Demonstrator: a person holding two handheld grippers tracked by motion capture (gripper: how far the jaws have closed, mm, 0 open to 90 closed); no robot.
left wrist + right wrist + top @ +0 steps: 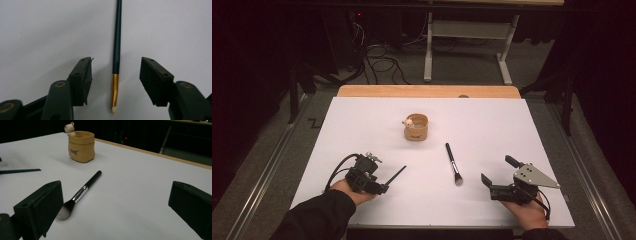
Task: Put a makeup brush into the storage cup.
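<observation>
Barely begun: thin brush (116,50) flat on the bench (362,125) at near left, between the half-spread left tongs (116,82) yet ungripped, right tongs (499,172) wide apart and empty, fluffy brush (454,163) lying mid-bench, pot (416,127) farther off awaiting both.

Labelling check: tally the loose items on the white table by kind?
Black-handled brushes: 2, a thin gold-ferruled liner brush and a fluffy silver-ferruled powder brush
Tan sack-shaped pots with a bear figure: 1
Total: 3
</observation>
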